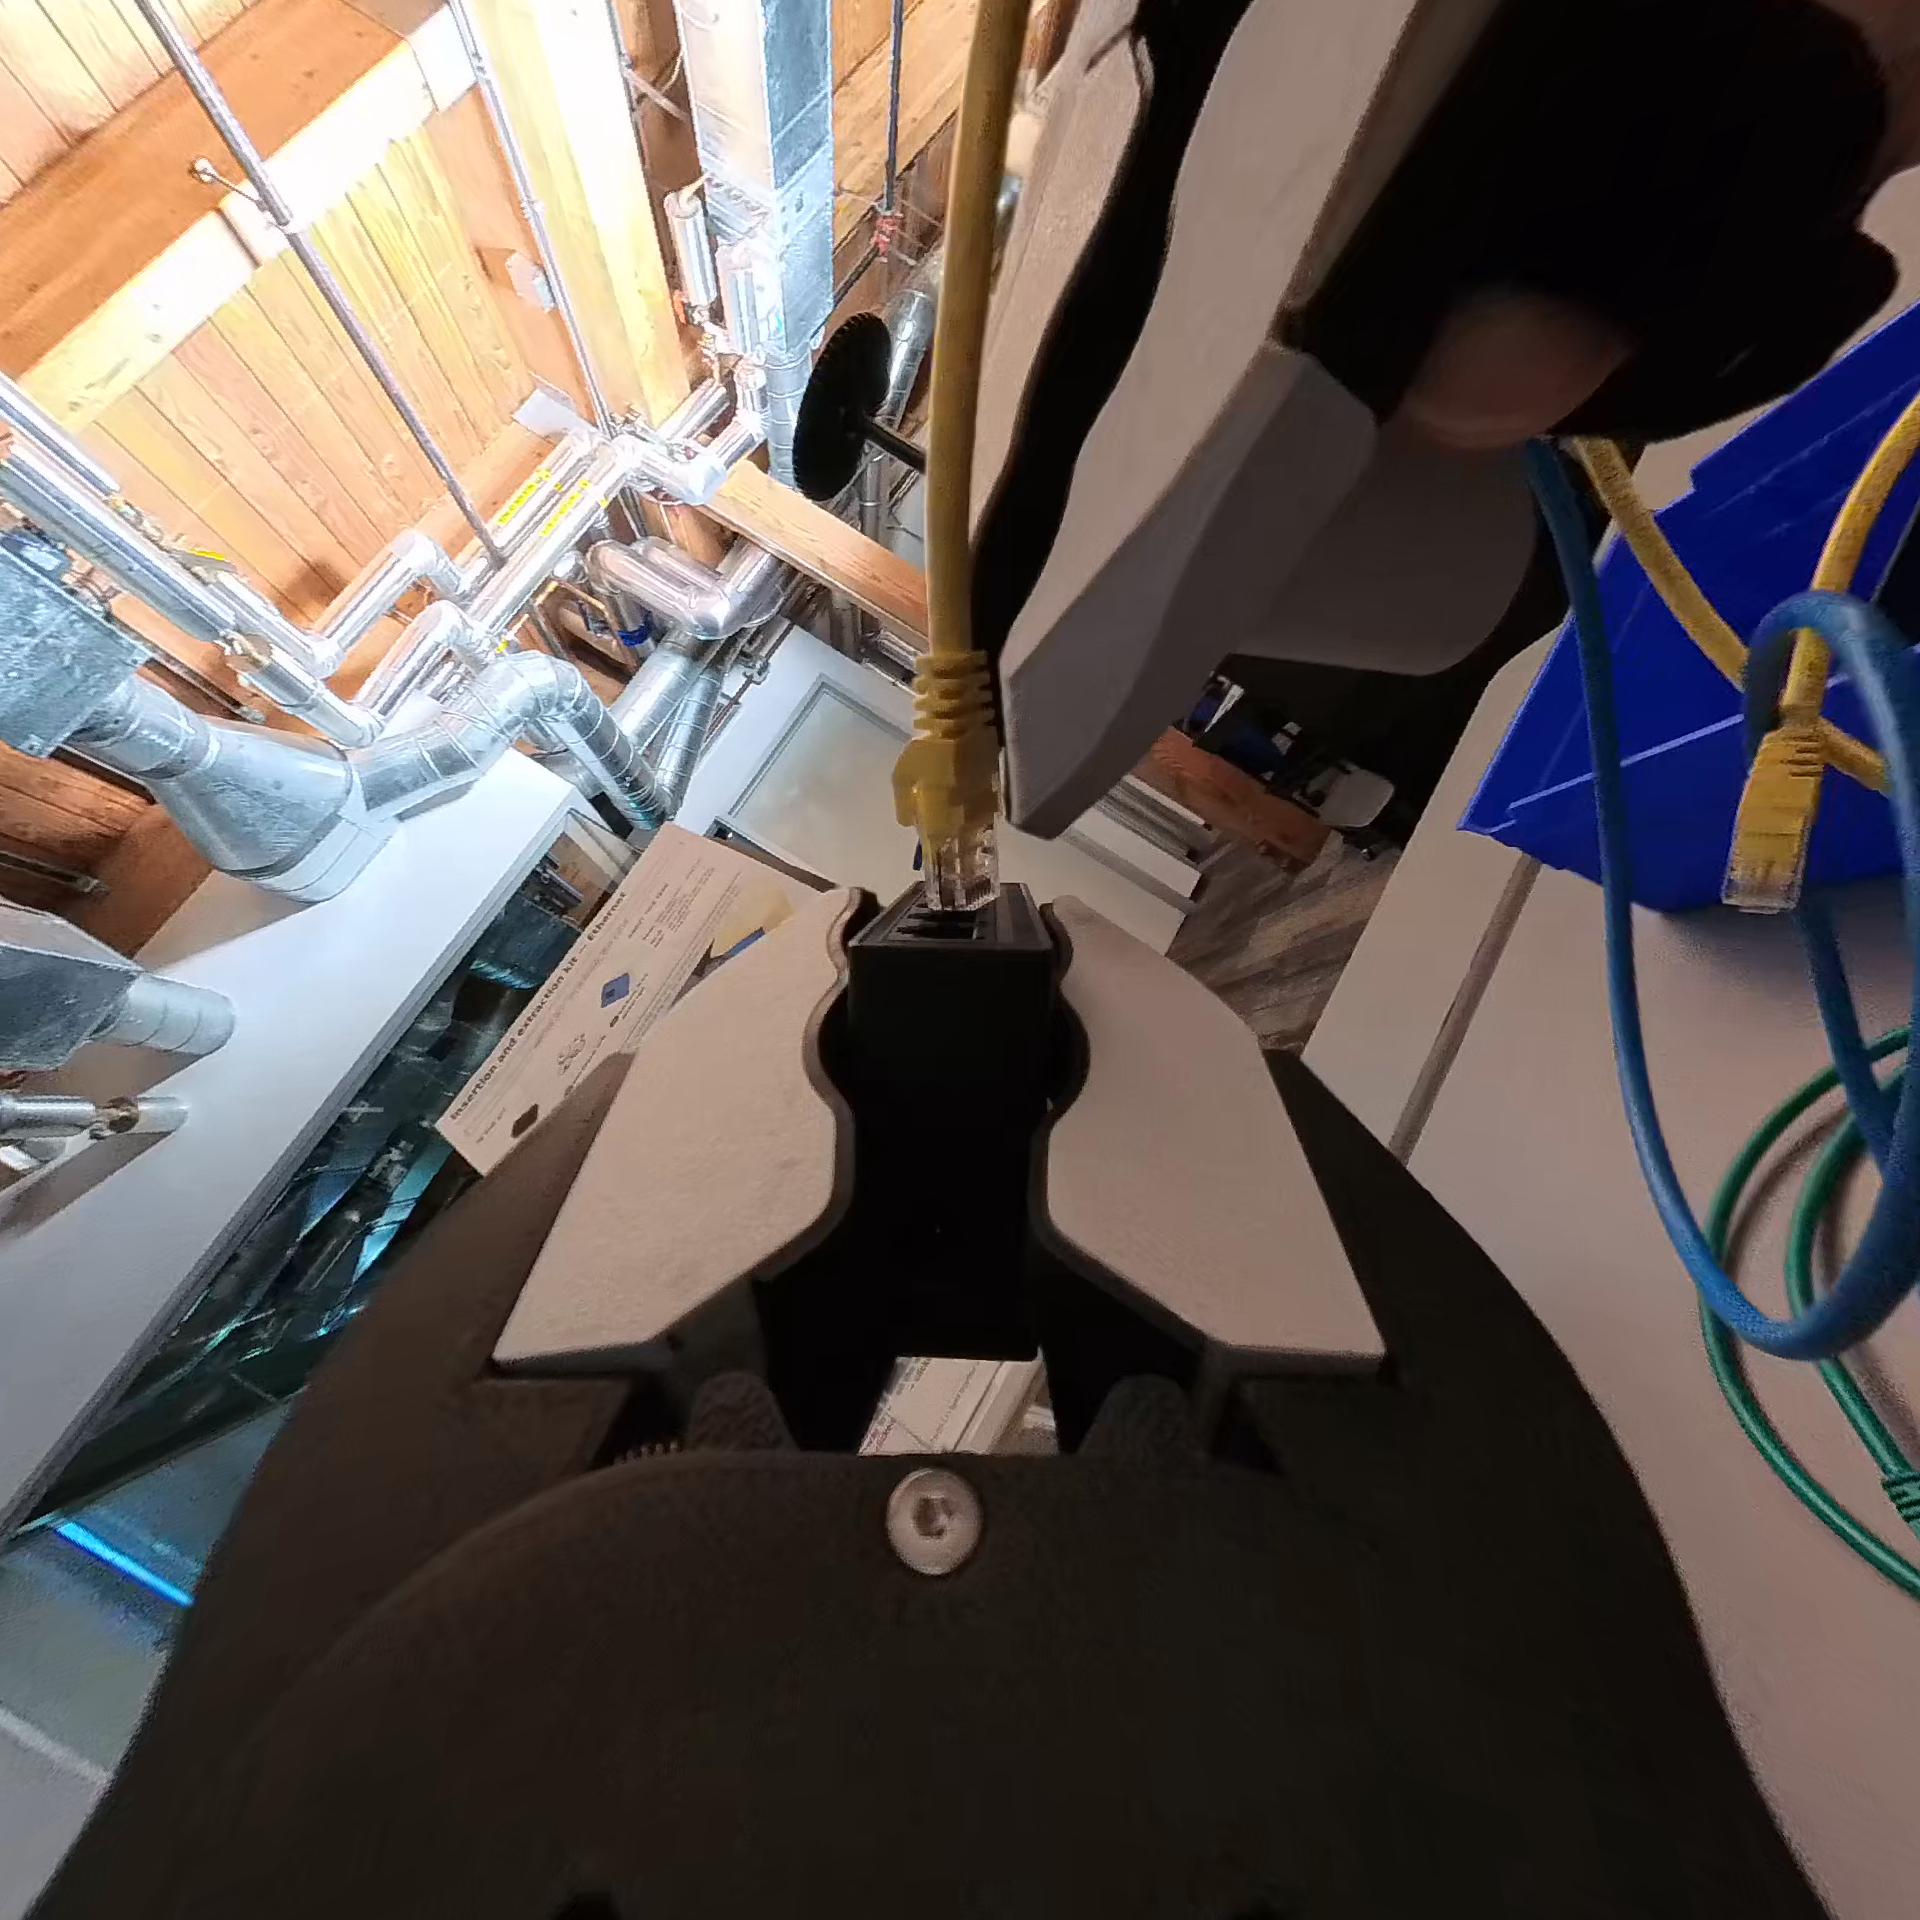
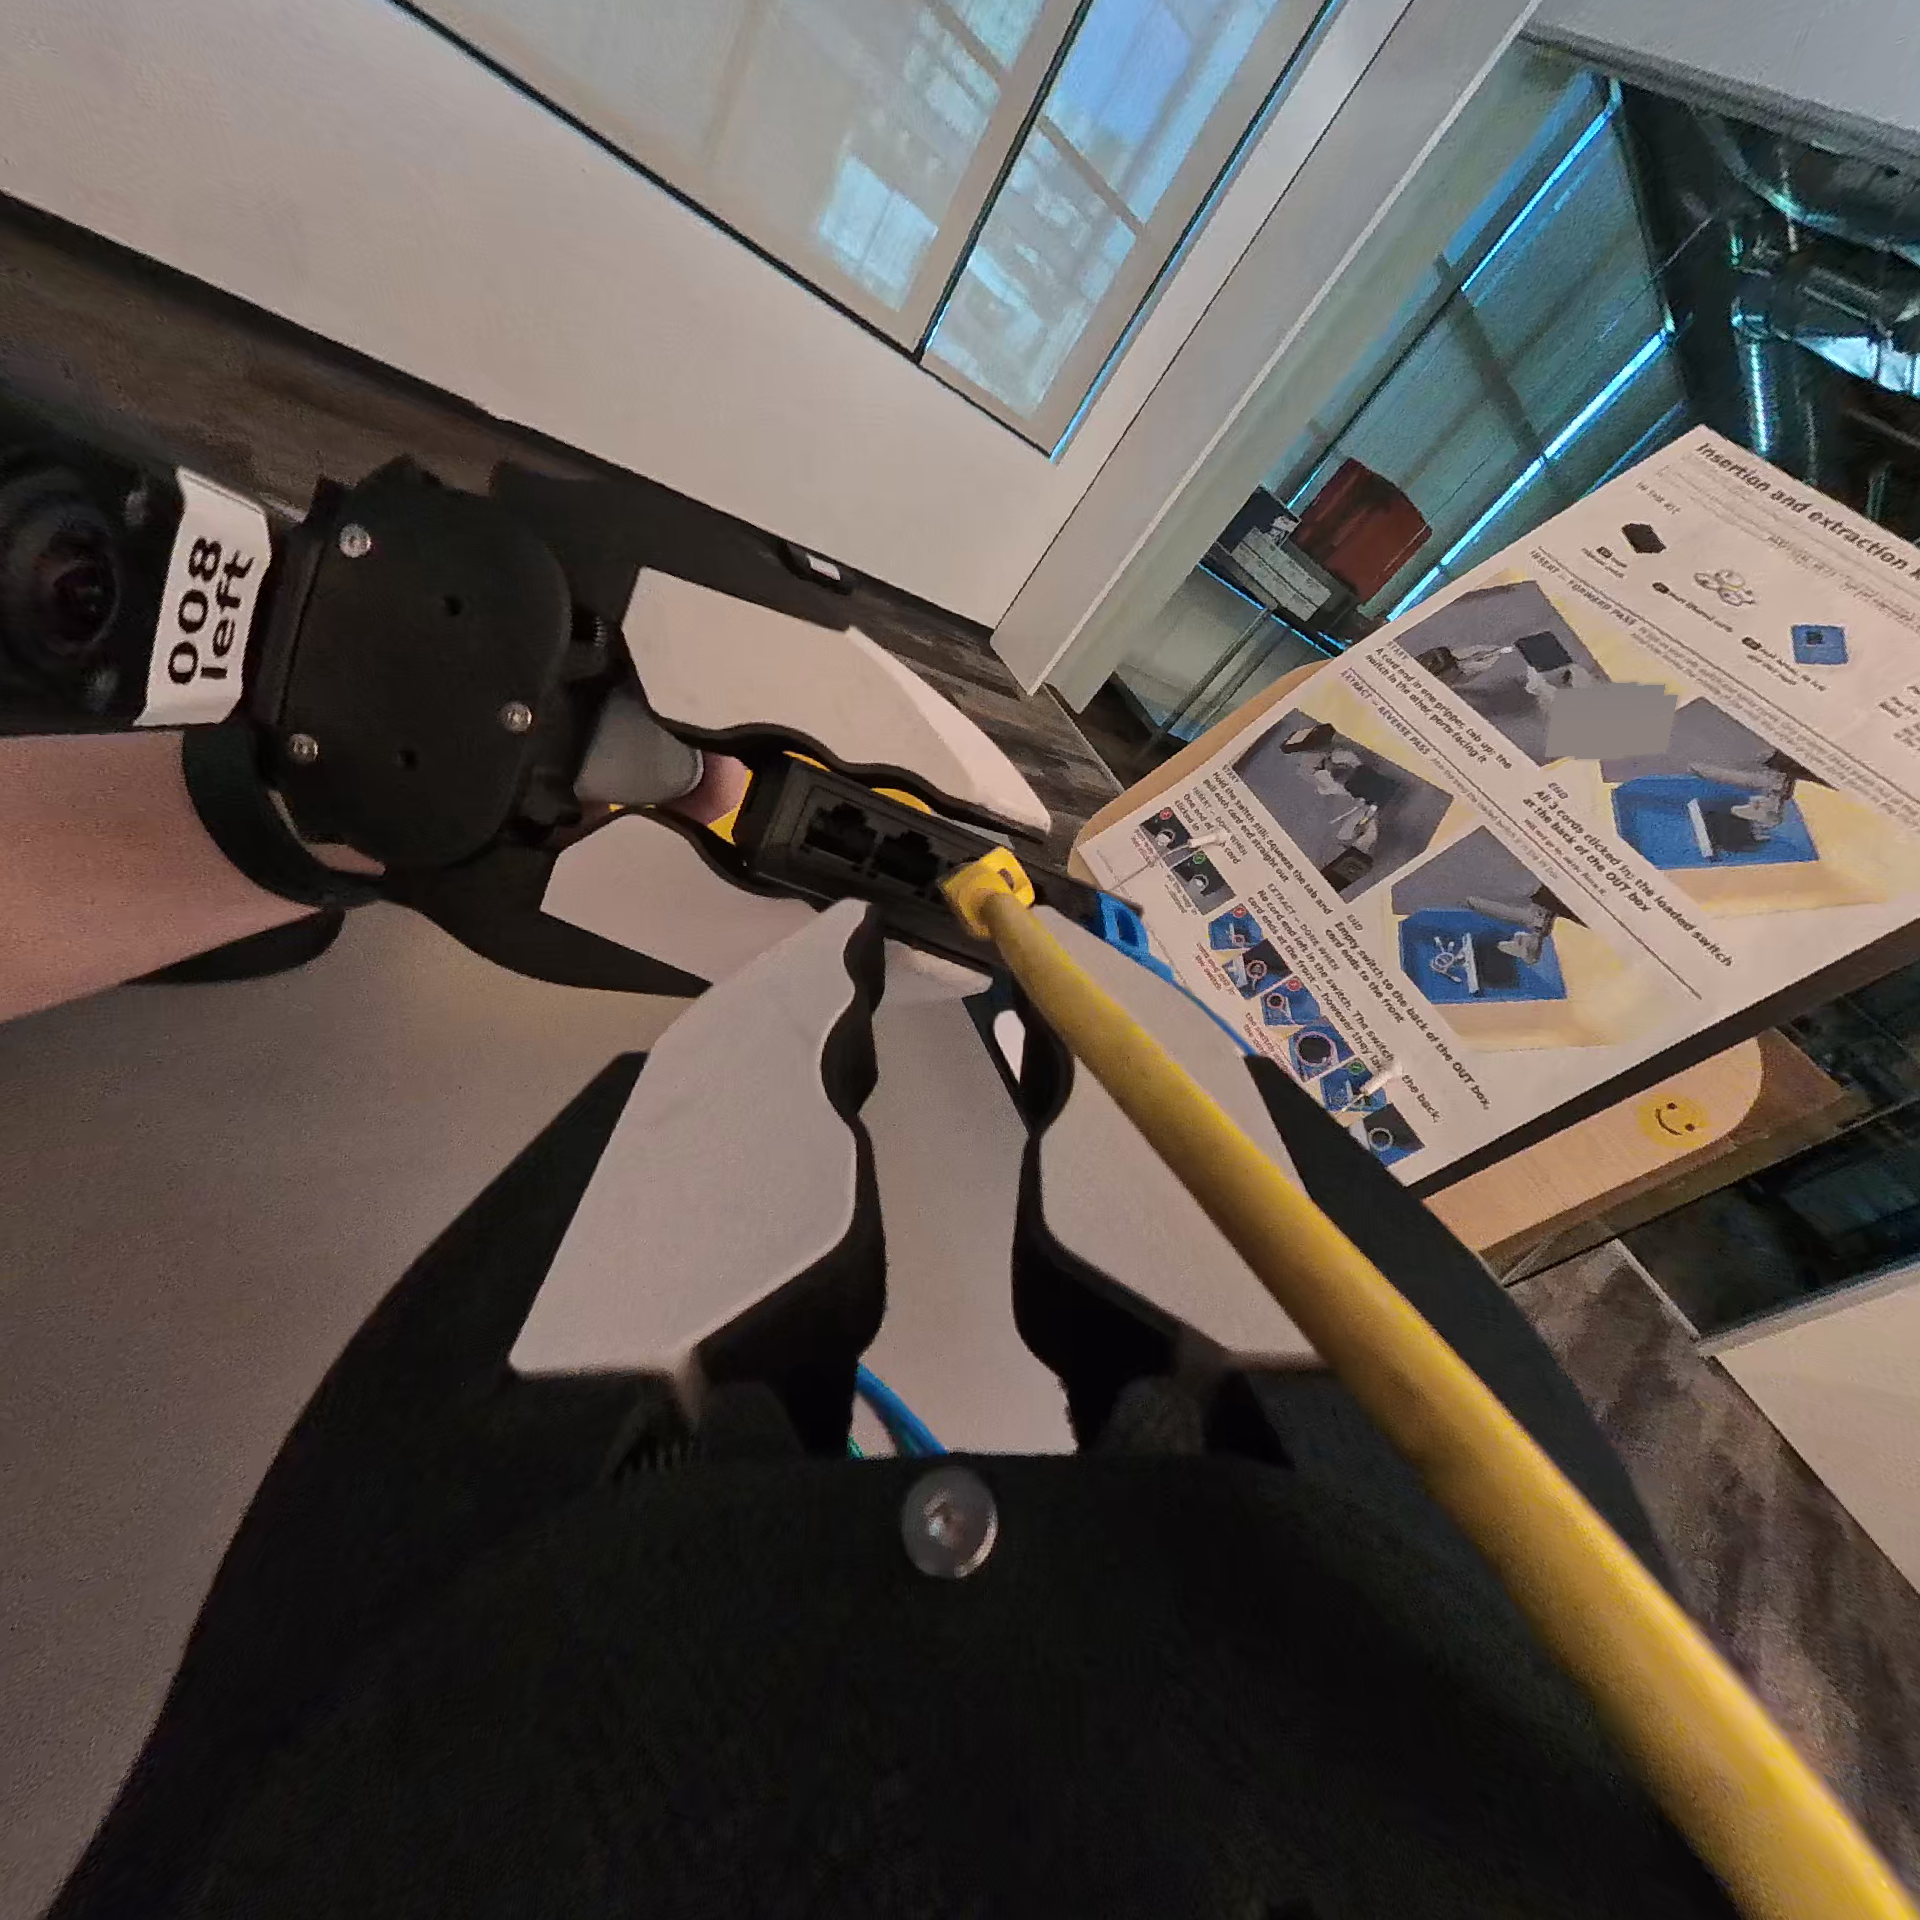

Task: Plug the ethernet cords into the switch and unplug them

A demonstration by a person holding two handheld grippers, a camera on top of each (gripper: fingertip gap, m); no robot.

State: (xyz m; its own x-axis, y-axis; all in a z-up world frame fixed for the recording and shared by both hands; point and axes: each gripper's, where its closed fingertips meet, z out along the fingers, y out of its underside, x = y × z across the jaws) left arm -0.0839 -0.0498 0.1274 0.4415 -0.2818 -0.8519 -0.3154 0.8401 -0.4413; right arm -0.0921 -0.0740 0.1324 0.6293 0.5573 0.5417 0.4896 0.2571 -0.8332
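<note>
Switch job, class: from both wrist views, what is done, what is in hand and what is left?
Done: the left gripper clamps the small black plastic switch. In hand: the yellow ethernet cord has its clear plug tip in a port mouth, beside the right gripper. Whether it is fully seated is unclear. Left: two neighbouring ports look empty, and all the unplugging remains.

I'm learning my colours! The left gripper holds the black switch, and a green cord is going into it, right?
Not green. The cord at the switch is yellow, as the left wrist view shows. The left gripper does hold the black switch. A green cord lies apart on the table, plugged into nothing.
</note>
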